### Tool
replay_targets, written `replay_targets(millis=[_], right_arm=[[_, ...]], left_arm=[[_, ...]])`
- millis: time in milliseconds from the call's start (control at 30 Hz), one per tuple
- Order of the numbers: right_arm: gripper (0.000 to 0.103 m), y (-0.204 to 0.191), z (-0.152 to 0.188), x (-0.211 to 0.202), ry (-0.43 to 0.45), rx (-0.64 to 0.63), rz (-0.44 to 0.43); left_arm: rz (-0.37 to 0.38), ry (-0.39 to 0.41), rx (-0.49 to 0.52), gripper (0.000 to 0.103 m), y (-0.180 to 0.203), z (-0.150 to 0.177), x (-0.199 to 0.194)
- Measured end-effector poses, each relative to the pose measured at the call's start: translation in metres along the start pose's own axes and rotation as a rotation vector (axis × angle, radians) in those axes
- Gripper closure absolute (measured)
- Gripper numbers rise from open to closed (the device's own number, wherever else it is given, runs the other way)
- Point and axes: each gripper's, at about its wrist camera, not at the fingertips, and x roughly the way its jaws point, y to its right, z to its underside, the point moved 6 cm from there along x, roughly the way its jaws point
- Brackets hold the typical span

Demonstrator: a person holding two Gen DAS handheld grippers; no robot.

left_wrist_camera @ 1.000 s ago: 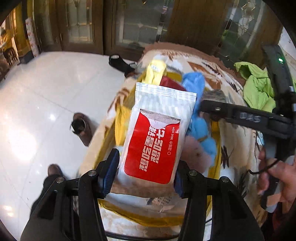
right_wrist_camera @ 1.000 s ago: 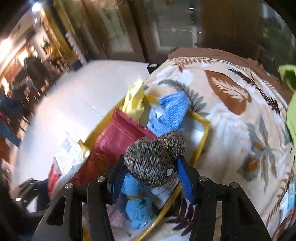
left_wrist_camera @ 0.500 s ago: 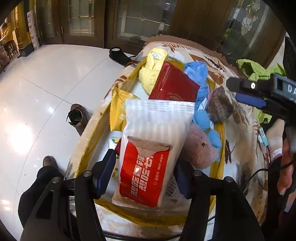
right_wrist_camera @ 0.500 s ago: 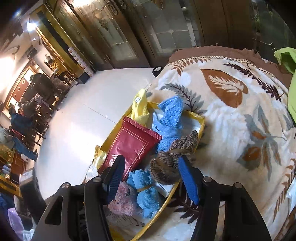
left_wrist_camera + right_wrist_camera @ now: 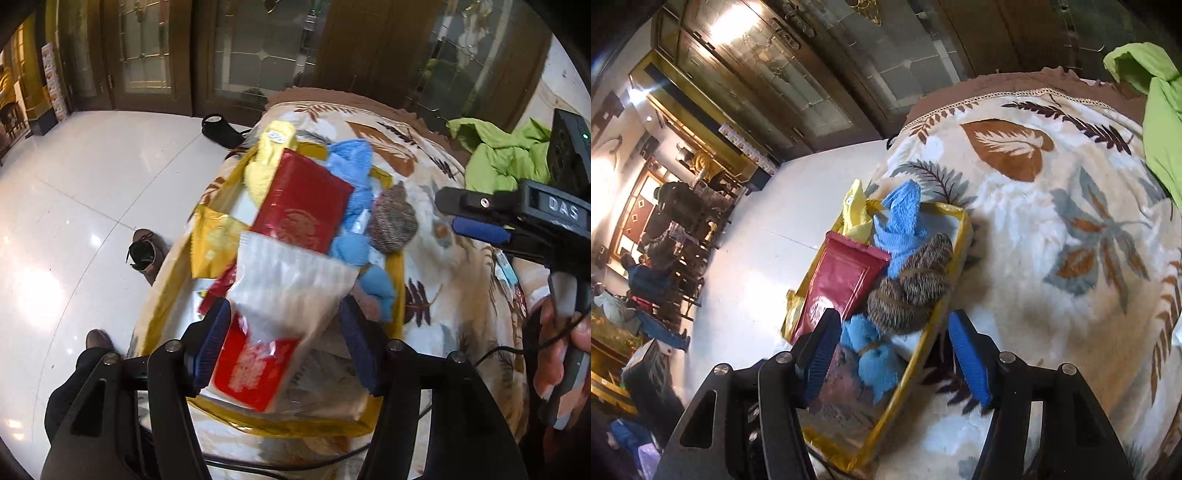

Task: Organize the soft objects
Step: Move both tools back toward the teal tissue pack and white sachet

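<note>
A yellow-rimmed tray lies on a leaf-patterned blanket. It holds a yellow cloth, a red pouch, blue towels and a brown knitted ball. My left gripper hangs open over the tray's near end. A white and red wet wipe pack is blurred between its fingers, slipping down toward the tray. My right gripper is open above the tray's near right rim, holding nothing. The knitted ball rests just beyond it, beside a blue bundle.
A green garment lies on the blanket at the far right. Shoes and a black object sit on the glossy white floor to the left. A hand holds the right gripper's handle. People sit in the far room.
The right gripper let go of the knitted ball into the tray and drew back. The left gripper lowered the wet wipe pack, which now slides down out of its fingers.
</note>
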Motion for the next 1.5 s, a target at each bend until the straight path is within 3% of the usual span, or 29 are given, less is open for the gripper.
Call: replay_targets(millis=[133, 233, 467, 733, 933, 1167, 1500], right_arm=[[0.037, 0.020, 0.018, -0.023, 0.029, 0.015, 0.015], [0.037, 0.060, 0.032, -0.044, 0.059, 0.068, 0.074], [0.035, 0.170, 0.052, -0.113, 0.163, 0.325, 0.158], [0.034, 0.206, 0.058, -0.155, 0.231, 0.377, 0.177], [0.033, 0.232, 0.041, -0.179, 0.242, 0.342, 0.223], [0.030, 0.244, 0.027, -0.155, 0.165, 0.242, 0.241], [0.030, 0.269, 0.019, -0.127, 0.134, 0.220, 0.255]], left_arm=[[0.023, 0.010, 0.042, 0.043, 0.023, -0.003, -0.004], [0.050, 0.005, 0.072, 0.043, 0.045, -0.002, -0.003], [0.132, -0.027, 0.138, 0.043, 0.100, 0.003, 0.004], [0.151, -0.049, 0.264, 0.039, 0.165, 0.010, 0.019], [0.224, -0.120, 0.290, 0.034, 0.219, 0.018, 0.037], [0.266, -0.219, 0.340, 0.034, 0.273, 0.018, 0.063], [0.237, -0.240, 0.370, 0.034, 0.310, 0.003, 0.098]])
